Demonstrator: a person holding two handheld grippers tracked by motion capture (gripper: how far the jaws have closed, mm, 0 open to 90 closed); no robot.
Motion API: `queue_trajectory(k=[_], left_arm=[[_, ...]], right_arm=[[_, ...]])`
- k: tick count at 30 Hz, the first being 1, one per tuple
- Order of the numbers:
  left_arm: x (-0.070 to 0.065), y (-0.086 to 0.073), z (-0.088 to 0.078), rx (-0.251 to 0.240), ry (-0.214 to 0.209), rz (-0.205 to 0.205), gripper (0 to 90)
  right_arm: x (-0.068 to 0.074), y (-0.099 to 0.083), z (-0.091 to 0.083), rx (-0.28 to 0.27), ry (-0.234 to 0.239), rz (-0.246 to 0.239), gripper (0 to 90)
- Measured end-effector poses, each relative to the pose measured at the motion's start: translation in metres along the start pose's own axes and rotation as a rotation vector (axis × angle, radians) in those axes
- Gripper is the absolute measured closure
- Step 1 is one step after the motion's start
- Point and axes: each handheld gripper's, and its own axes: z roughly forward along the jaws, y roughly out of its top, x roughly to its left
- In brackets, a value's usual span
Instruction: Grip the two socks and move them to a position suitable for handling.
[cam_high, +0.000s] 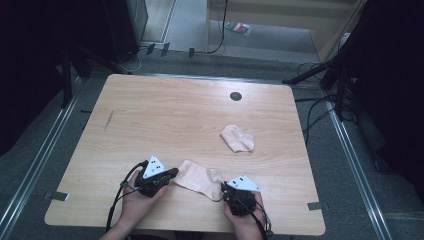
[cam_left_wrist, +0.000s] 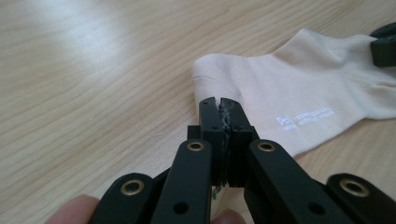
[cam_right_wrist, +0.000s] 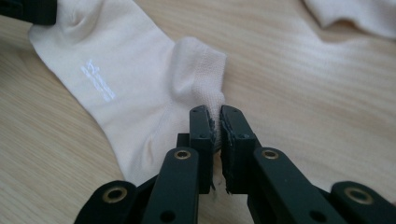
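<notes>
Grippers are pinching the near sock (cam_high: 199, 178): left gripper (cam_left_wrist: 220, 103) clamping one end, right gripper (cam_right_wrist: 217, 114) clamping the cuff; next likely lifting both ends together toward the second sock (cam_high: 237, 138).

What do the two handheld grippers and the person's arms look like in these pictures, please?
Both the left gripper and the right gripper are black, each topped by a pale grey three-cornered plate with dark dots. Their flat black jaws hang on link arms with brass-coloured rivets. A black cable trails from each toward the table's near edge. The forearms are bare, with no sleeves in view.
</notes>
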Motion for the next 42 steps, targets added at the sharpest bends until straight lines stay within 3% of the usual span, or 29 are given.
queue_trajectory(k=[4,10,17,23,25,27,29,30,32,33,35,36,37,40,42], left_arm=[[-0.003,-0.005,-0.017,-0.040,0.012,-0.036,89.9],[-0.012,-0.016,-0.039,-0.082,0.053,-0.063,89.8],[-0.014,-0.030,-0.046,-0.060,0.075,-0.089,89.9],[-0.015,-0.034,-0.045,-0.042,0.063,-0.098,89.9],[-0.013,-0.035,-0.041,-0.031,0.021,-0.112,85.2],[-0.012,-0.035,-0.041,-0.044,0.040,-0.130,62.8],[-0.004,-0.033,-0.045,-0.077,0.030,-0.175,47.9],[0.001,-0.032,-0.046,-0.087,0.035,-0.189,40.0],[0.009,-0.030,-0.049,-0.103,0.037,-0.214,38.5],[0.016,-0.029,-0.050,-0.112,0.044,-0.233,38.5],[0.025,-0.029,-0.050,-0.117,0.055,-0.265,38.6],[0.028,-0.029,-0.050,-0.118,0.056,-0.276,38.6],[0.033,-0.030,-0.050,-0.118,0.063,-0.292,38.7],[0.041,-0.030,-0.052,-0.119,0.081,-0.311,39.4],[0.046,-0.031,-0.051,-0.121,0.081,-0.327,39.9]], right_arm=[[0.001,0.016,-0.008,-0.064,0.025,-0.040,84.8],[0.001,0.027,-0.003,-0.056,0.061,-0.061,84.8],[0.007,0.034,0.007,-0.016,0.104,-0.104,85.3],[0.010,0.033,0.014,0.011,0.109,-0.135,85.2],[0.010,0.031,0.015,0.001,0.118,-0.138,76.6],[0.008,0.033,0.014,-0.021,0.088,-0.130,53.4],[0.001,0.036,0.011,-0.035,0.068,-0.110,46.2],[-0.013,0.042,0.006,-0.051,0.040,-0.077,45.5],[-0.018,0.045,0.004,-0.057,0.029,-0.060,45.8],[-0.036,0.054,0.002,-0.093,-0.016,-0.009,48.1],[-0.042,0.057,0.002,-0.101,-0.035,0.001,48.7],[-0.050,0.062,0.004,-0.111,-0.073,0.010,50.6],[-0.064,0.069,0.011,-0.114,-0.127,0.017,53.1],[-0.075,0.075,0.019,-0.109,-0.136,0.044,54.2],[-0.087,0.082,0.039,-0.066,-0.174,0.031,56.2]])
